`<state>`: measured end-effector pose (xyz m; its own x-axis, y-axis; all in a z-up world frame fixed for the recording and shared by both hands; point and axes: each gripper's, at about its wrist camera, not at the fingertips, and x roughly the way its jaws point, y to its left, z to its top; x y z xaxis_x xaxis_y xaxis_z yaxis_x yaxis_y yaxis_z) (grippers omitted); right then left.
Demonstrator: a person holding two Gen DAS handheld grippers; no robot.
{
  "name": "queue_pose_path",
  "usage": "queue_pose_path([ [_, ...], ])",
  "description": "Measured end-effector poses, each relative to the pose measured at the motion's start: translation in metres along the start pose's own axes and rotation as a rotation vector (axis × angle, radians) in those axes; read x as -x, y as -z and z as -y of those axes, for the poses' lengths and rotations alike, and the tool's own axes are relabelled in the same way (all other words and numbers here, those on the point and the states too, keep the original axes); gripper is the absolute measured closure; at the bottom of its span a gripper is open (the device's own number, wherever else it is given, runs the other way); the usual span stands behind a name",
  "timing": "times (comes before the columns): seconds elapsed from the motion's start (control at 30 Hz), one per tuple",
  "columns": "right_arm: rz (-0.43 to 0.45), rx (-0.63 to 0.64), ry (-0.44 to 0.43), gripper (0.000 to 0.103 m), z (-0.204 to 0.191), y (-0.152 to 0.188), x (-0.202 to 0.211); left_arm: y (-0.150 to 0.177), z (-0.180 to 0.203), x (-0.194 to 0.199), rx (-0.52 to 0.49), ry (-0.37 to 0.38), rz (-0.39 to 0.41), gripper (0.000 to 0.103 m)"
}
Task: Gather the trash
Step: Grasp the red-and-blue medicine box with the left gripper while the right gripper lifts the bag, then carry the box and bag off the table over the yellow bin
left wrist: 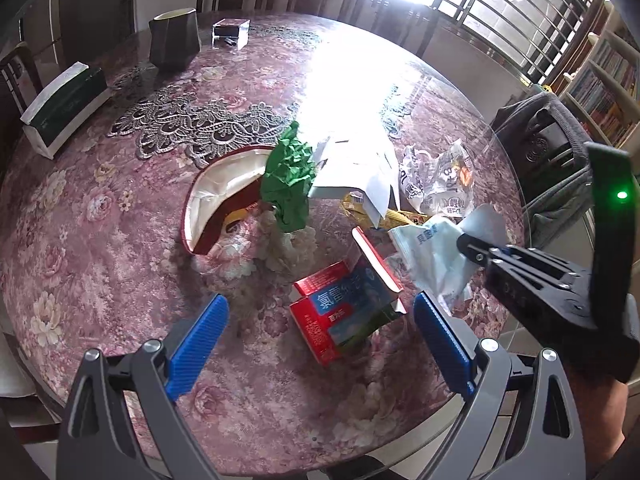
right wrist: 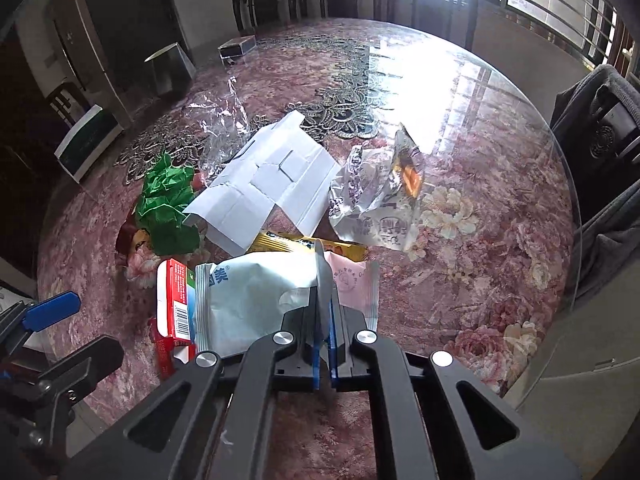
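- Left gripper (left wrist: 320,334): jaws spread wide, empty, poised over the red-and-blue carton (left wrist: 346,312) lying on the floral table (left wrist: 120,260).
- Right gripper (right wrist: 325,332): clamped onto the pale blue packet (right wrist: 248,300), just right of the carton.

The left gripper (left wrist: 320,336) points steeply down with its 2 blue fingers (left wrist: 198,344) spread wide apart, nothing pressed between them. The right gripper (right wrist: 325,312) also tilts steeply down, its jaws closed tight on a thin flap of the pale blue packet (right wrist: 256,300) (pads nearly meeting). In the left wrist view a gloved hand (left wrist: 592,344) grips the right gripper's body.
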<state>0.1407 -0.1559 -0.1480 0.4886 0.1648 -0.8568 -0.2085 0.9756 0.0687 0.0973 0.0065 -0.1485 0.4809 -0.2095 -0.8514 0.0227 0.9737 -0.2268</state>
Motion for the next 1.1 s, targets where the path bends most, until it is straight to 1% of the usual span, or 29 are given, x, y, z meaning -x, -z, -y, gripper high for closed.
queue_pose_path([
  [0.17,0.026,0.008,0.003,0.099,0.019,0.001,0.018,0.000,0.017,-0.016,0.010,-0.018,-0.011,0.010],
  [0.4,0.036,0.028,-0.001,0.099,0.034,-0.001,0.026,-0.004,0.029,-0.040,0.055,-0.054,-0.019,0.010],
  [0.47,0.035,0.032,-0.002,0.099,0.037,-0.002,0.027,-0.006,0.029,-0.047,0.078,-0.058,-0.030,0.013],
  [0.57,0.034,0.037,-0.008,0.099,0.040,-0.003,0.027,-0.009,0.031,-0.056,0.088,-0.072,-0.047,0.026],
  [0.6,0.033,0.040,-0.011,0.099,0.040,-0.003,0.027,-0.010,0.032,-0.058,0.087,-0.072,-0.054,0.038],
  [0.63,0.032,0.043,-0.015,0.099,0.040,-0.003,0.027,-0.010,0.032,-0.061,0.084,-0.074,-0.066,0.042],
  [0.67,0.030,0.046,-0.020,0.099,0.040,-0.003,0.027,-0.010,0.033,-0.064,0.085,-0.073,-0.073,0.044],
  [0.7,0.030,0.048,-0.022,0.099,0.039,-0.003,0.027,-0.011,0.032,-0.066,0.085,-0.071,-0.080,0.048],
  [0.73,0.030,0.051,-0.023,0.099,0.039,-0.003,0.026,-0.010,0.032,-0.067,0.084,-0.067,-0.086,0.058],
  [0.77,0.028,0.050,-0.026,0.099,0.039,-0.003,0.026,-0.010,0.032,-0.070,0.081,-0.066,-0.096,0.061],
  [0.8,0.026,0.048,-0.030,0.099,0.039,-0.003,0.026,-0.010,0.032,-0.072,0.081,-0.062,-0.100,0.067],
  [0.83,0.024,0.048,-0.035,0.099,0.039,-0.003,0.025,-0.009,0.031,-0.073,0.083,-0.058,-0.104,0.077],
  [0.93,0.020,0.053,-0.043,0.099,0.038,-0.002,0.024,-0.007,0.030,-0.075,0.087,-0.040,-0.110,0.092],
  [1.1,0.017,0.060,-0.054,0.099,0.034,0.000,0.023,-0.004,0.029,-0.069,0.067,-0.018,-0.089,0.093],
])
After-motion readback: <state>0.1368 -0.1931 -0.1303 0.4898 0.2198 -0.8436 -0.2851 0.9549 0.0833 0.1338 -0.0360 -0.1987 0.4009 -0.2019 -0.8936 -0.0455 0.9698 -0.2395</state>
